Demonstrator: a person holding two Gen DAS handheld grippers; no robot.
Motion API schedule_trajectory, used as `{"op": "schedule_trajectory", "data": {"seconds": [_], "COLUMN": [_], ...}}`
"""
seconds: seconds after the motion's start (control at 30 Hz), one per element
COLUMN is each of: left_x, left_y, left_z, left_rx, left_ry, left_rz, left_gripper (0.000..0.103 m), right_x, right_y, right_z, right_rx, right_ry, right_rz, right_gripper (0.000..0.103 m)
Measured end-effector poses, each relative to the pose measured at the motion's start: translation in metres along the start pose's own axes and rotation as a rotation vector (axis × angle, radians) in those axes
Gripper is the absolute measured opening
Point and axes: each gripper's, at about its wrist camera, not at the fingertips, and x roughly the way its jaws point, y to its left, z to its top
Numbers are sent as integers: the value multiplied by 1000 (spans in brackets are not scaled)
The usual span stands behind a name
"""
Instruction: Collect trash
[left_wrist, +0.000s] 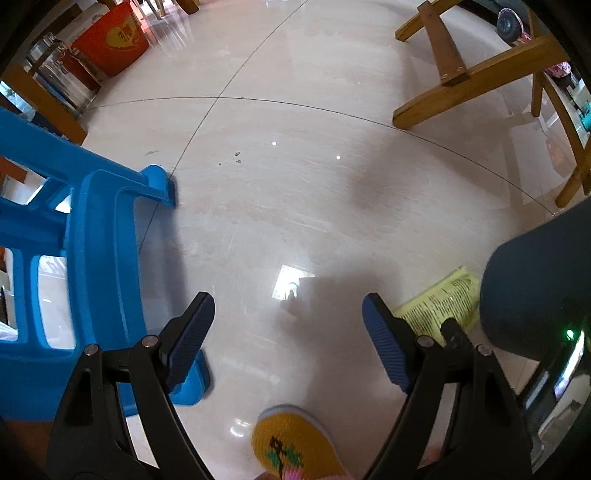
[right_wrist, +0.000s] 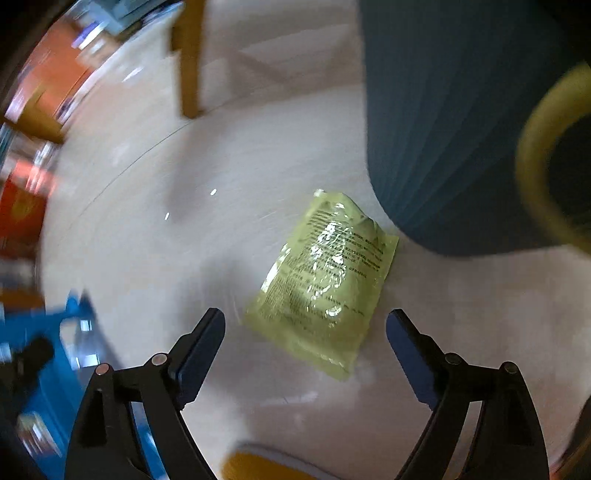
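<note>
While the right gripper (right_wrist: 306, 325) hangs over it with its 2 jaws spread wide and nothing between them, the yellow-green packet (right_wrist: 325, 280) lies flat on the pale tiled floor (right_wrist: 155, 236), just beside a dark ribbed bin (right_wrist: 454, 125). It looks light, crinkly and slick, so pinching 1 raised edge seems safest. The left gripper (left_wrist: 288, 332) is also wide and empty.

I see a glossy pale tiled floor (left_wrist: 295, 206) carrying a yellow-green printed packet (right_wrist: 325, 280) lying flat beside a dark blue ribbed bin (right_wrist: 450, 125) at its two o'clock, a blue plastic stool (left_wrist: 96, 236) at nine o'clock, and wooden furniture legs (left_wrist: 447, 66) beyond.
</note>
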Motion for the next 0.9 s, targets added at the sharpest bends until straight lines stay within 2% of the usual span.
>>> {"op": "schedule_trajectory", "data": {"seconds": [0.1,0.33,0.43,0.57,0.6,0.67,0.83,0.9], "left_x": [16,42,53,61,60,59,49,40], "left_y": [0,-4,-8,-10,-10,-10,-4,-1], "left_z": [7,24,29,32,31,31,29,27], "left_rx": [1,13,26,22,21,21,24,22], "left_ry": [-15,-52,-65,-71,-73,-74,-74,-76], "left_rz": [-7,-24,-29,-40,-43,-48,-45,-35], "left_gripper": [80,80,80,80,80,80,80,80], "right_x": [25,68,82,85,84,83,73,63], "right_y": [7,13,13,11,12,17,35,44], "right_z": [14,26,25,24,23,21,19,18], "right_rx": [63,96,122,119,104,64,-4,-45], "right_ry": [8,8,34,14,5,5,23,29], "right_rz": [-43,-158,-161,-158,-149,-149,-40,-5], "right_gripper": [91,91,90,75,68,61,36,33]}}
